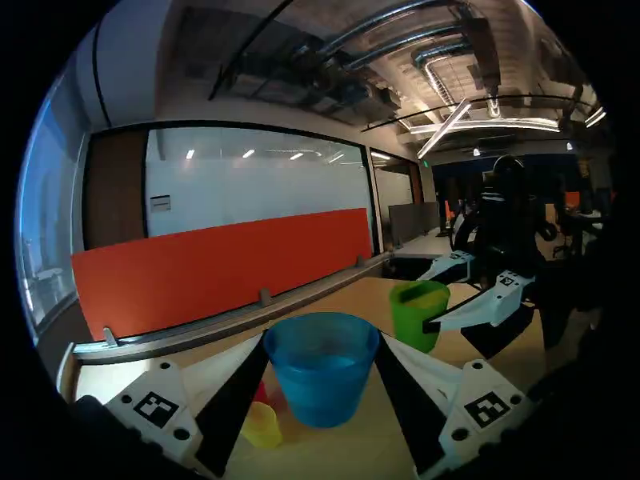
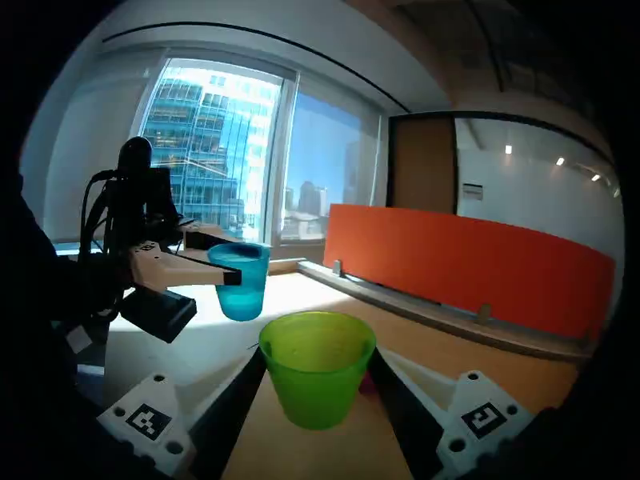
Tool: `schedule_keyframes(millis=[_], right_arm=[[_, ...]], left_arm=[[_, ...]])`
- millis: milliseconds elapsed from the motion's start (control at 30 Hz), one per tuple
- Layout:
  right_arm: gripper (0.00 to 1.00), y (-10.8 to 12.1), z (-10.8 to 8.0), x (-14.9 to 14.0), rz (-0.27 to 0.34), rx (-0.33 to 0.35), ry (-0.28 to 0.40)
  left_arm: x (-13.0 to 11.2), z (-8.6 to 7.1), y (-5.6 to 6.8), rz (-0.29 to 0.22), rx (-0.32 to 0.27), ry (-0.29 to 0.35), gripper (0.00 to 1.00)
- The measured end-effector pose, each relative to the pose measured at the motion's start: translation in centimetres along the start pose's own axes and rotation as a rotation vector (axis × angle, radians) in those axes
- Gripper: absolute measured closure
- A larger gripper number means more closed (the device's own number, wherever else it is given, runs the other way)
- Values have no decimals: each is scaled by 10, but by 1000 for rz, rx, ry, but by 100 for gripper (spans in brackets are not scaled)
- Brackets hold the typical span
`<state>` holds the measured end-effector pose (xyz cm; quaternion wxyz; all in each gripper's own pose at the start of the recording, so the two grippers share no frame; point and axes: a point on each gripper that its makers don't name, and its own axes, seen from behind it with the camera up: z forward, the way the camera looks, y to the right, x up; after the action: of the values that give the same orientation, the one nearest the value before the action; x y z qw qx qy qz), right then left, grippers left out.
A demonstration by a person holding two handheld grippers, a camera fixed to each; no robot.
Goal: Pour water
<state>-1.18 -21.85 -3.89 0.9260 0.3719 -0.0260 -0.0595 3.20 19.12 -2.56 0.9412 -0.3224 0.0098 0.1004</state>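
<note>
My left gripper [image 1: 322, 356] is shut on a blue cup [image 1: 322, 366] with water in it, held upright above the wooden table [image 1: 352, 298]. My right gripper [image 2: 318, 372] is shut on a green cup [image 2: 318, 377], also upright and off the table. In the left gripper view the green cup [image 1: 417, 313] hangs just to the right and beyond the blue one, held by the other gripper [image 1: 468, 300]. In the right gripper view the blue cup [image 2: 240, 279] sits farther left between the other gripper's fingers [image 2: 180, 270].
A small yellow cup [image 1: 262, 423] and a red one [image 1: 262, 392] stand on the table below the blue cup. A red thing [image 2: 367, 386] peeks out behind the green cup. An orange divider panel [image 2: 472, 258] runs along the table's far edge.
</note>
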Motion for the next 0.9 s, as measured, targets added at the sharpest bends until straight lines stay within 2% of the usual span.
schedule_keyframes(millis=[333, 900], right_arm=[[10, -16, 6, -1, 8, 44, 1], [10, -36, 16, 0, 33, 99, 15]], left_arm=[[16, -4, 4, 82, 12, 13, 11], [42, -5, 4, 274, 42, 13, 12]])
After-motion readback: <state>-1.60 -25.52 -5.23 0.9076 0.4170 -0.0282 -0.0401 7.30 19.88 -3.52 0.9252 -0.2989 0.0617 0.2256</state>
